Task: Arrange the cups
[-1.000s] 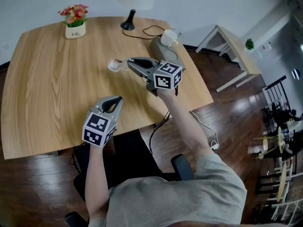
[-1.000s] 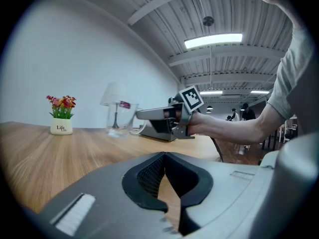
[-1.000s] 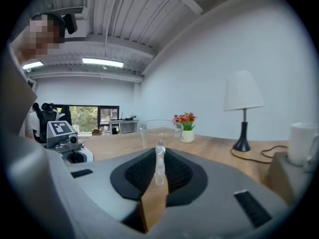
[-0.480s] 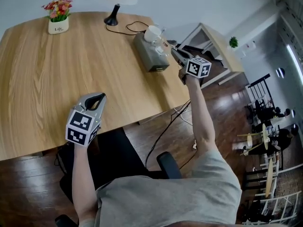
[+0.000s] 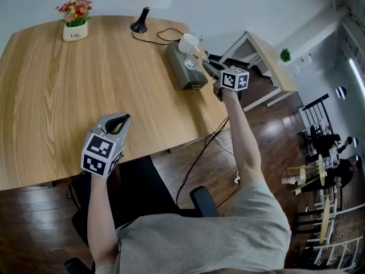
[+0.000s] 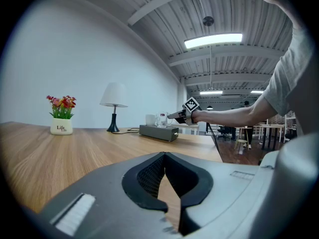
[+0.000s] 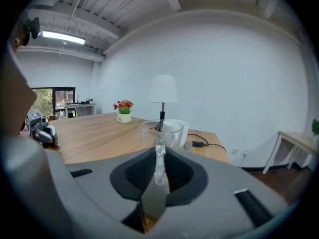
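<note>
A clear glass cup (image 7: 160, 130) hangs by its handle (image 7: 159, 159) between the pads of my right gripper (image 7: 159, 169), which is shut on it. In the head view this gripper (image 5: 201, 61) holds the glass cup (image 5: 194, 54) over a grey box (image 5: 183, 72) near the table's right edge, right beside a white cup (image 5: 186, 41) that stands on the box. My left gripper (image 5: 121, 119) hovers shut and empty over the table's front edge; its closed pads (image 6: 149, 176) show in the left gripper view, with box (image 6: 158, 132) and both cups far ahead.
A wooden table (image 5: 68, 90) carries a flower pot (image 5: 75, 28) at the back left, a black lamp base (image 5: 140, 23) and a cable (image 5: 165, 36) at the back. A black chair (image 5: 142, 193) sits below the front edge. A white side table (image 5: 268, 53) stands to the right.
My right gripper has carried the glass cup from the table's middle to the right, up to the grey box beside the white cup. The left gripper stayed put.
</note>
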Demonstrator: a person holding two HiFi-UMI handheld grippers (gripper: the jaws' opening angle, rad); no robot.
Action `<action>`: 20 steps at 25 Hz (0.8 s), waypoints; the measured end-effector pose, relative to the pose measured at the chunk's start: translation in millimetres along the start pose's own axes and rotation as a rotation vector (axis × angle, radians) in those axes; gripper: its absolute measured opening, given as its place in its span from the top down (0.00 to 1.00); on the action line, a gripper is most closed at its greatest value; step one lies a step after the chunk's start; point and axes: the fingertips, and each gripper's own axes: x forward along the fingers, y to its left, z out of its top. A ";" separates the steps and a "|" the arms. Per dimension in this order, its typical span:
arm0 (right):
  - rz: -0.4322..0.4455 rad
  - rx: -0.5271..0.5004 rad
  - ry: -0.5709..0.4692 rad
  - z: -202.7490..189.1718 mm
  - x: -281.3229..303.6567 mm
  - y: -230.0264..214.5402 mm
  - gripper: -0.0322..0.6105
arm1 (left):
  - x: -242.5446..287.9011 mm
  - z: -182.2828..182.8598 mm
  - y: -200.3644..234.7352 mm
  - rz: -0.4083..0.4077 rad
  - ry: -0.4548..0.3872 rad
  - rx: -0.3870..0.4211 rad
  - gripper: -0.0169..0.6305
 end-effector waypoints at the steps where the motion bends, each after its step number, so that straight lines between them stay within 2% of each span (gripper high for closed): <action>1: 0.004 0.010 -0.002 -1.1 1.0 -1.5 0.85 | -0.3 0.2 0.2 0.000 0.000 0.000 0.96; 4: 0.022 0.027 -0.019 -1.8 1.2 0.6 0.85 | -1.1 0.2 1.1 0.000 -0.001 0.000 0.96; 6: 0.006 0.000 -0.021 -2.0 1.2 -0.8 0.84 | -0.9 0.1 1.8 0.001 -0.001 0.000 0.96; 11: -0.113 -0.043 0.009 -7.3 -5.8 -17.7 0.81 | 1.0 0.6 1.9 0.002 0.000 0.000 0.96; 12: -0.138 -0.047 0.004 -6.1 -10.5 -20.2 0.76 | 1.1 0.8 1.7 0.001 0.000 0.000 0.96; 14: -0.202 -0.056 -0.025 0.4 -25.3 -23.4 0.74 | 1.2 0.9 0.7 0.001 0.000 0.000 0.96; 16: -0.238 -0.060 -0.107 15.6 -45.0 -7.6 0.75 | 0.4 0.4 -0.1 -0.001 0.003 0.001 0.96; 18: -0.156 -0.057 -0.225 34.3 -57.5 41.7 0.83 | -1.0 0.4 0.6 -0.002 0.004 0.002 0.96; 20: 0.001 -0.056 -0.311 42.3 -56.5 111.1 0.83 | -1.8 1.4 2.0 0.000 0.001 0.003 0.96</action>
